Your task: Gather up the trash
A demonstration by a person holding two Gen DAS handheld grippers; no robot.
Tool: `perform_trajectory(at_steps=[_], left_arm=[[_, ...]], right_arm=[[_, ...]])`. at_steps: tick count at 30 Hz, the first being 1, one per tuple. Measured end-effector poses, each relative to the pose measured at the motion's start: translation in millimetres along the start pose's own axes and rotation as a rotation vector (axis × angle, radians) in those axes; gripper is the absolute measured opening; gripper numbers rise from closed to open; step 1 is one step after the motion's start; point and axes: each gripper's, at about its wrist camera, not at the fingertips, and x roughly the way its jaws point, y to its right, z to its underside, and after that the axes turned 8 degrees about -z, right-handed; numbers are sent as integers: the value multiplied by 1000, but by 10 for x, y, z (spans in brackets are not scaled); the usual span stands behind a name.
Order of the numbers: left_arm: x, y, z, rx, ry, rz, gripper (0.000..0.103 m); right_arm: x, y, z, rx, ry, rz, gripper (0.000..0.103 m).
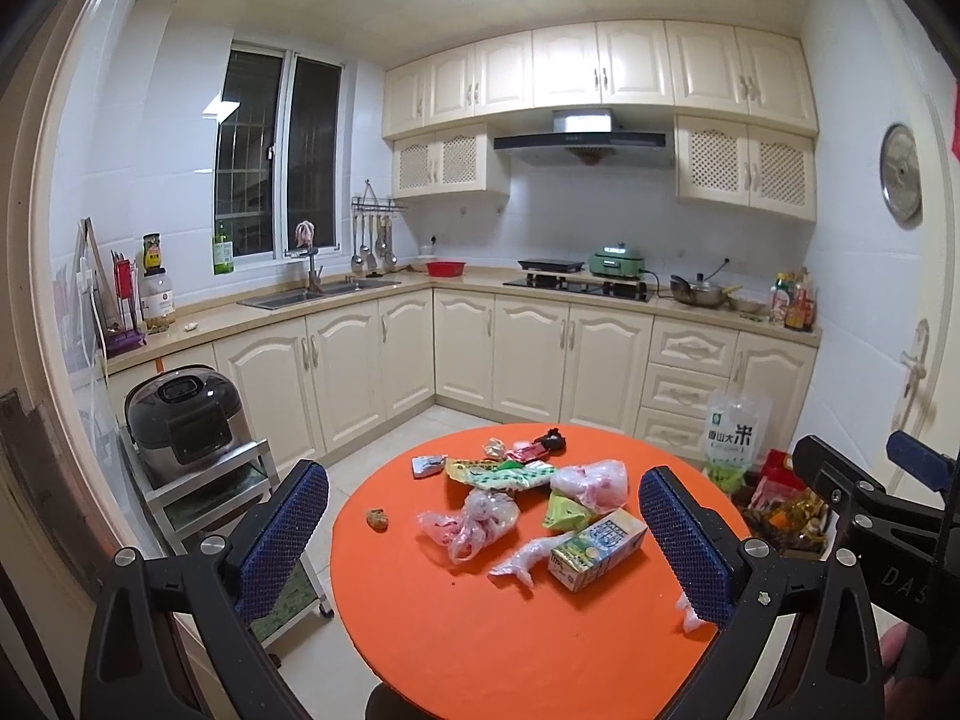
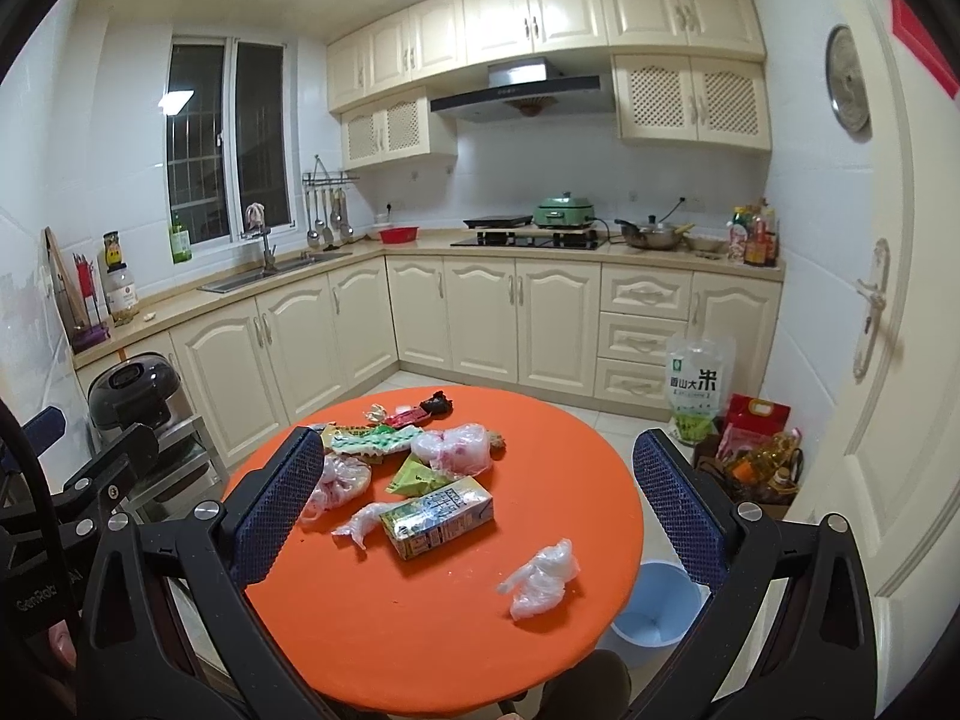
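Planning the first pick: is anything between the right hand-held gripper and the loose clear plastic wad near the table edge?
Nothing visible. The right hand-held gripper is open, and the plastic wad lies alone on bare orange table.

one carton (image 2: 439,517), one bin (image 2: 655,612) — one table (image 2: 420,630)

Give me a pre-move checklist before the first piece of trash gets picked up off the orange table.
1. Left gripper open and empty: ok.
2. Right gripper open and empty: ok.
3. Blue bin on the floor beside the table, mouth open: ok.
4. Clear plastic bag lies apart from the pile, nearest the bin: ok.
5. Drink carton on its side, unobstructed: ok.
6. Carton empty: cannot tell.
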Motion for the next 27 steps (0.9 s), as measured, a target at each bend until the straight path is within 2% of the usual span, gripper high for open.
perform_trajectory(at_steps=[7,15,19,27], left_arm=[[122,66,7,0,-24,-1,102],[444,99,82,7,-84,-14,102],[689,133,182,11,-143,-23,102],[1345,218,423,25,-282,-38,102]], right_arm=[[102,93,63,12,-28,13,103],[367,254,236,37,-105,20,103],[622,347,423,47,-184,34,103],[1271,638,1007,93,-393,66,103]])
